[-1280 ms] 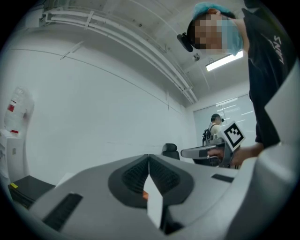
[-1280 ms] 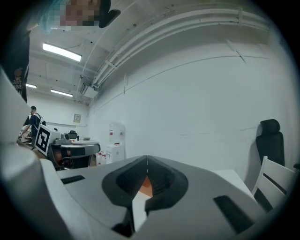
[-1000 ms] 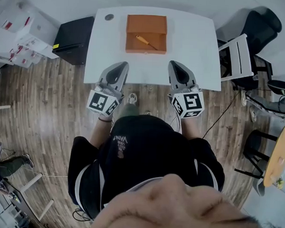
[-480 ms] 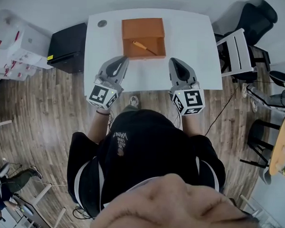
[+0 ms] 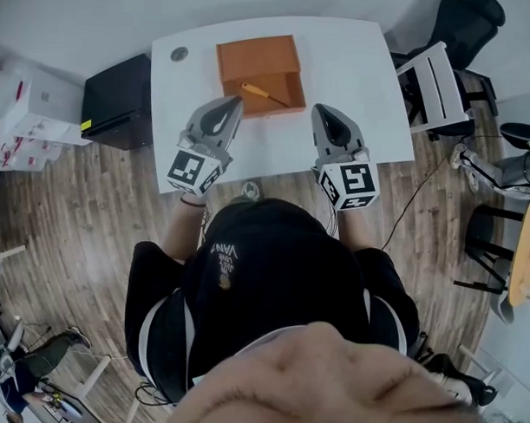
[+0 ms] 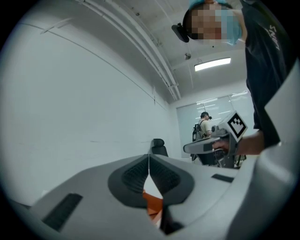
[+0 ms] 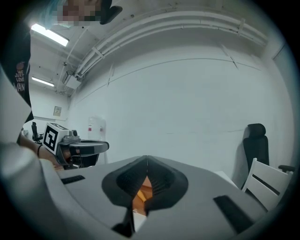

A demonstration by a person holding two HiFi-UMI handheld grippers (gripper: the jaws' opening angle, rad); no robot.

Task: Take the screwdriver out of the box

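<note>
In the head view an open orange box (image 5: 257, 59) stands on the white table (image 5: 357, 71), its lid folded back. A screwdriver (image 5: 262, 93) with a yellow handle lies inside, near the box's front wall. My left gripper (image 5: 228, 104) hovers over the table just left of the box's front corner, jaws shut and empty. My right gripper (image 5: 324, 111) is to the right of the box, also shut and empty. In the left gripper view the tips (image 6: 149, 158) meet, with a sliver of the box (image 6: 152, 204) below them. The right gripper view shows its tips (image 7: 146, 162) closed over a glimpse of the box (image 7: 142, 193).
A black cabinet (image 5: 117, 88) stands left of the table. A white chair (image 5: 434, 82) and a black office chair (image 5: 467, 18) stand to its right. A round grommet (image 5: 178, 53) sits at the table's far left corner. Wooden floor lies around me.
Both grippers have moved forward over the table's near edge, closer to the box. The left one came up beside the box's front left corner. Both jaws stayed shut.
</note>
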